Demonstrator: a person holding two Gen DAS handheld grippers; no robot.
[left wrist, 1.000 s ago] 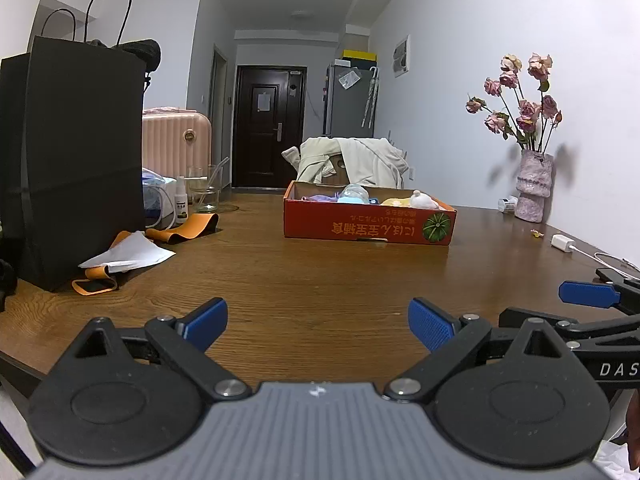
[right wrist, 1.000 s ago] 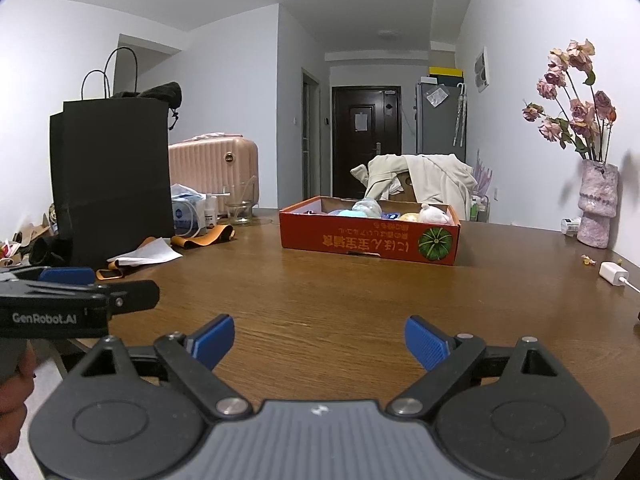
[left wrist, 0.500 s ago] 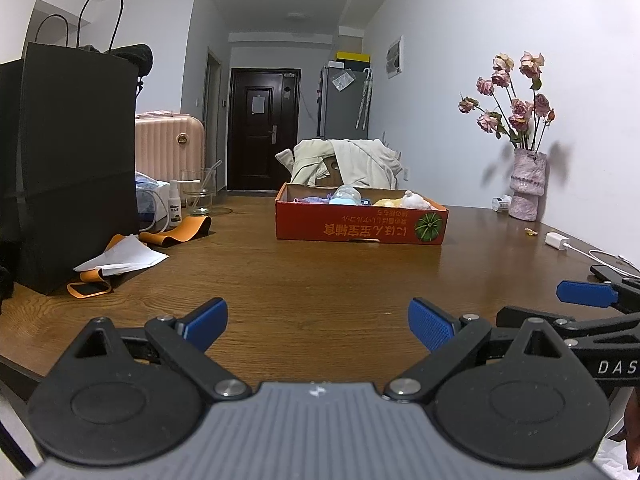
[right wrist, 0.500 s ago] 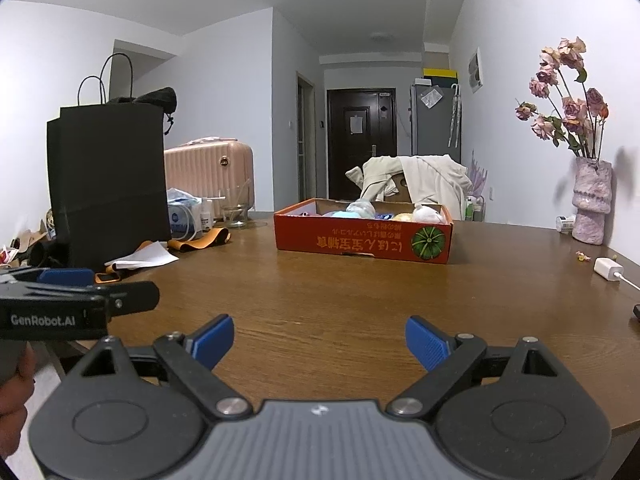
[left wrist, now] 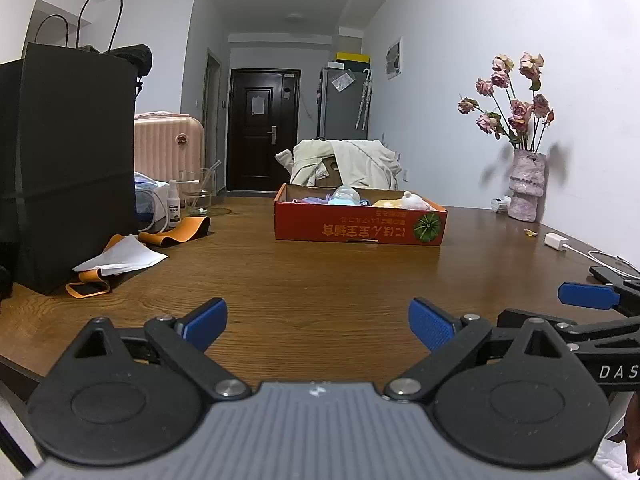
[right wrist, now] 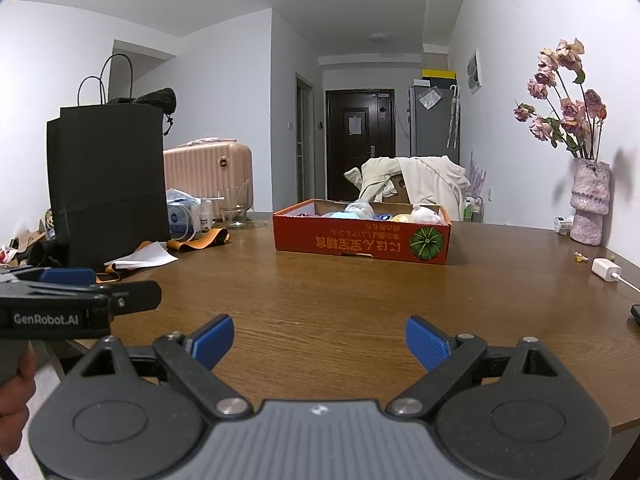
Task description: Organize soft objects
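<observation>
Straight ahead of both my grippers, well beyond the fingertips, sits the red cardboard box (left wrist: pixel 360 228) on the wooden table (left wrist: pixel 320 280), with soft toys (right wrist: pixel 360 211) heaped inside, pale blue and white-yellow ones showing above its rim. My left gripper (left wrist: pixel 318 320) and right gripper (right wrist: pixel 319 340) both hang spread wide with nothing between the blue pads. Whether the toys are sorted or waiting, I can't judge. Any reach should go level over the near wall, then pinch gently.
</observation>
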